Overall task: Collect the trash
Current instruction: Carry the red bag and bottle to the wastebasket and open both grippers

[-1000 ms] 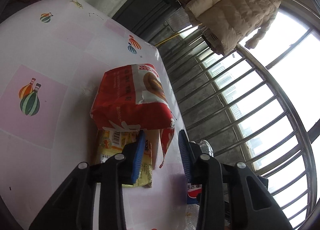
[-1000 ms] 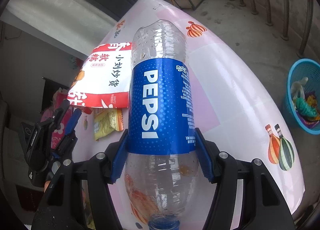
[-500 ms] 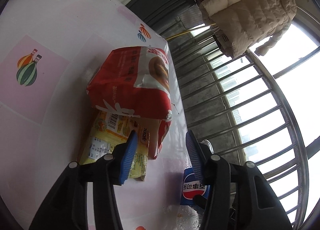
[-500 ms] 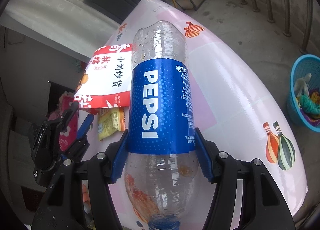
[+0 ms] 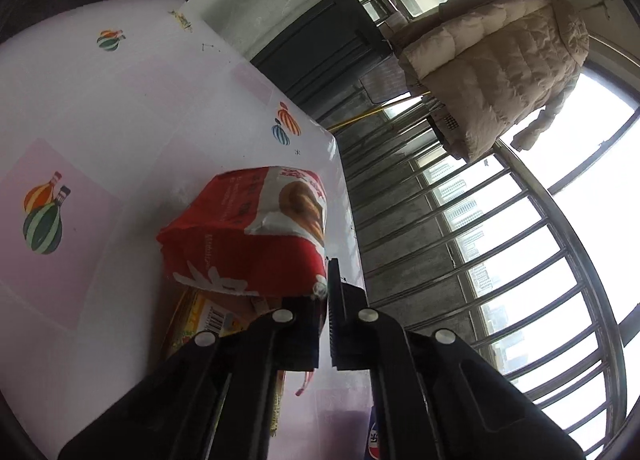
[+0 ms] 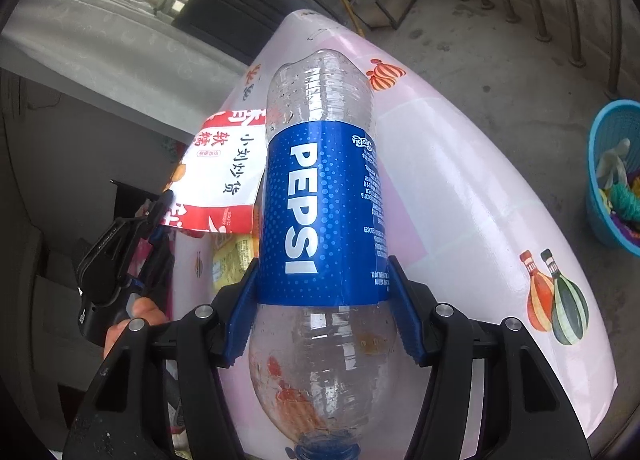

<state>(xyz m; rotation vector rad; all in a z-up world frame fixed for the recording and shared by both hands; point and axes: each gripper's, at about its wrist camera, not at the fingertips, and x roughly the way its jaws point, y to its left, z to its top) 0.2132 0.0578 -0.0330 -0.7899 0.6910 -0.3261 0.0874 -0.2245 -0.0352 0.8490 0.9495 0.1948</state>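
Left claw pinches snack bag corner, right claw holds Pepsi bottle.
Left claw (image 5: 328, 300), jaws just closed, is clamped on the near corner of the red snack bag (image 5: 256, 236) on the desk (image 5: 100, 119), over a yellow wrapper (image 5: 200, 320); best lifted slowly, thin corner may slip. Right claw (image 6: 320, 324) is clamped around the Pepsi bottle (image 6: 320, 211); blue basket (image 6: 600, 179) on the floor.

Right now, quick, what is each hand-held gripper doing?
Left hand-held gripper: just closed, pinching the edge of the red snack bag.
Right hand-held gripper: clamped on the Pepsi bottle.
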